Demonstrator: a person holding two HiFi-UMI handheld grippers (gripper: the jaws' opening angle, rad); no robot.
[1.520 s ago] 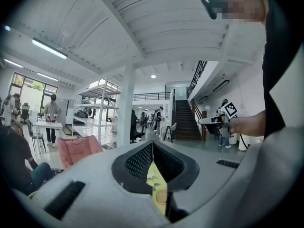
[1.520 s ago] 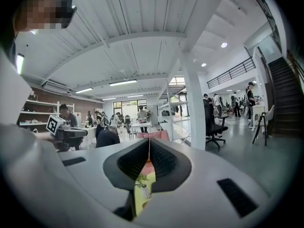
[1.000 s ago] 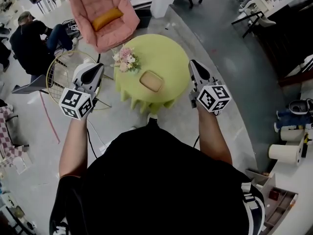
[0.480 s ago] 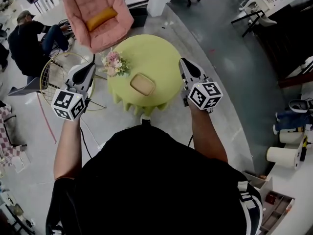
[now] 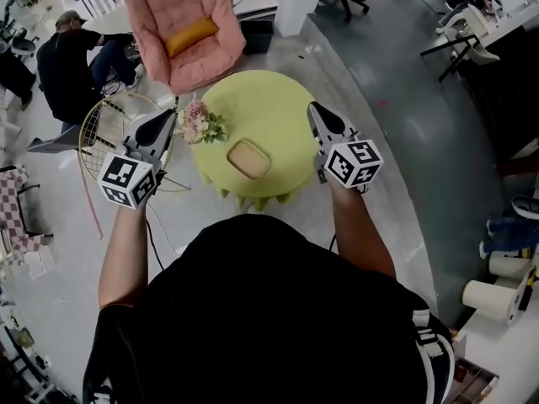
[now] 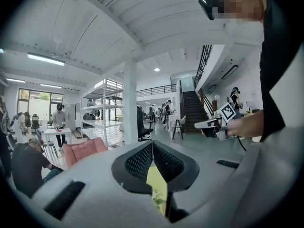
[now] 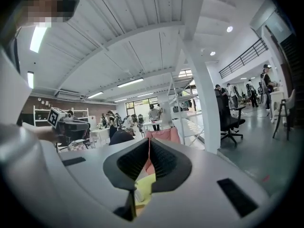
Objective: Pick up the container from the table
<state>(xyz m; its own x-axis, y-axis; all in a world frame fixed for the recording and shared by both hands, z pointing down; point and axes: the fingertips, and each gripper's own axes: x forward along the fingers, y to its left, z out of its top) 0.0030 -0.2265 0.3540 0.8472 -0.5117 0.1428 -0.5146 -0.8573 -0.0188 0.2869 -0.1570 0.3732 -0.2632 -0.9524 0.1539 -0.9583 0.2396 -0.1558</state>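
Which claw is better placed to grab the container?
Right, probably. The right claw has bare table between it and the container; the flowers sit between the left claw and it. Both are shut.

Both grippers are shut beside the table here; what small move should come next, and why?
Probably open the right gripper and bring it in toward the container: both it and the left gripper are shut and flank the table, neither over the container.

Table: yellow-green cloth cover, matt. Container: tan, smooth. Armchair: pink padded fabric. Floor: grey, w/ slight sheen.
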